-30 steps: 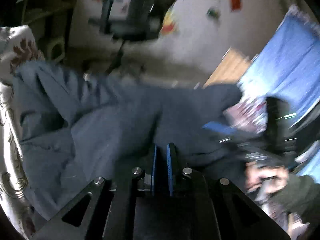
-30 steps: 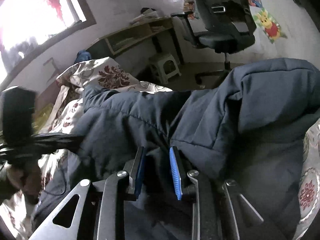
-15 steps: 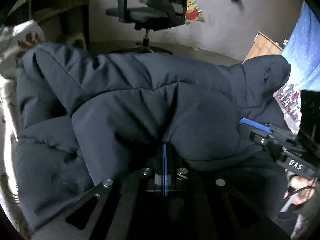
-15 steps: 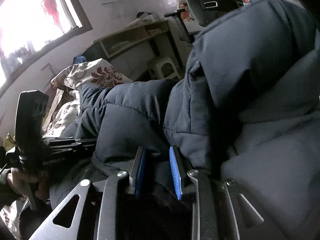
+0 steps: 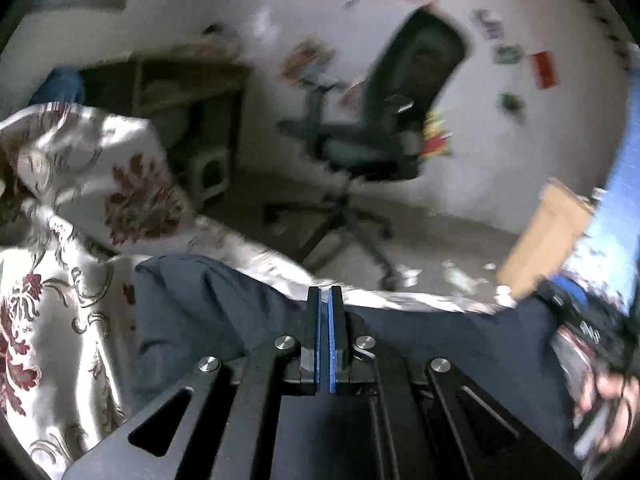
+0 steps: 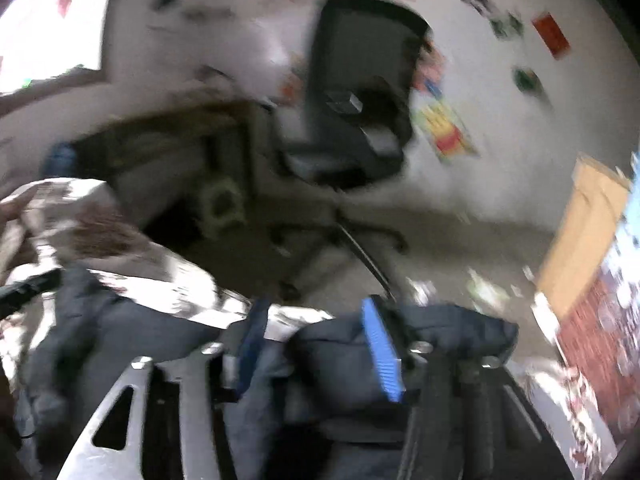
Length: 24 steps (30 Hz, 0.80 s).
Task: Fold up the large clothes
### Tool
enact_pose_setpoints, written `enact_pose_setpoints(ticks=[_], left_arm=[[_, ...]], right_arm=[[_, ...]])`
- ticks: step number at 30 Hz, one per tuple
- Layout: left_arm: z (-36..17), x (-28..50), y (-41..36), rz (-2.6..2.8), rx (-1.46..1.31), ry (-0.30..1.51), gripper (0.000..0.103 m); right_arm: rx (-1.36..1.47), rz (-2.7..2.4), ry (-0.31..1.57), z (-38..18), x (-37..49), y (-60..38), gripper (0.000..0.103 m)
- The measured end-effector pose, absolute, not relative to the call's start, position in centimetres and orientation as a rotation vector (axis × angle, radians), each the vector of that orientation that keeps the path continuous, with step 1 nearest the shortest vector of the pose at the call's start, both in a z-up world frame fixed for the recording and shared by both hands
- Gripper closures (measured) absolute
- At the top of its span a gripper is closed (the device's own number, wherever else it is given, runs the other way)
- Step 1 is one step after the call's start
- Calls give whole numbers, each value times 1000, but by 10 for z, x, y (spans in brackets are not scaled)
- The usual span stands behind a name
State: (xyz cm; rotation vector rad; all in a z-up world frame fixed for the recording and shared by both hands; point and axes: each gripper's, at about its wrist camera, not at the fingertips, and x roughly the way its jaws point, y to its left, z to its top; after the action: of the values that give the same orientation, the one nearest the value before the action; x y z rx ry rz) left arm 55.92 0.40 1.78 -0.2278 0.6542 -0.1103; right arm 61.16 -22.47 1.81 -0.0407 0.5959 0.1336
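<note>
- left gripper: black metal frame, blue ribbed pads pressed flat together, nothing visibly between them; hovers over the jacket
- right gripper: jaws have just been opening, now narrow-to-medium gap; puffy fold of jacket sits between the blue pads, cannot tell if pads press it (blurred)
- jacket: dark navy, quilted, padded, soft bulges; lies low across the bed under both tools
- bedspread: white glossy fabric, dark red floral and grey scroll print, under and left of jacket
- office chair: black mesh back, star base with wheels, on the floor beyond the bed
- both views motion-blurred
- hand at right edge of left view, holding the other tool
</note>
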Motion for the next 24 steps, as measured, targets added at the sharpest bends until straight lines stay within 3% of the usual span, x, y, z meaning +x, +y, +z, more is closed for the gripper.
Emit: enact_pose_setpoints(ticks=[4, 15, 24], left_arm=[[-10, 576, 33, -12, -315, 759, 102], [-52, 557, 49, -2, -338, 882, 102], [12, 512, 32, -201, -279, 607, 102]], right_arm=[[25, 82, 636, -3, 613, -247, 80], [221, 120, 716, -50, 598, -278, 82], [210, 278, 612, 11, 578, -262, 77]])
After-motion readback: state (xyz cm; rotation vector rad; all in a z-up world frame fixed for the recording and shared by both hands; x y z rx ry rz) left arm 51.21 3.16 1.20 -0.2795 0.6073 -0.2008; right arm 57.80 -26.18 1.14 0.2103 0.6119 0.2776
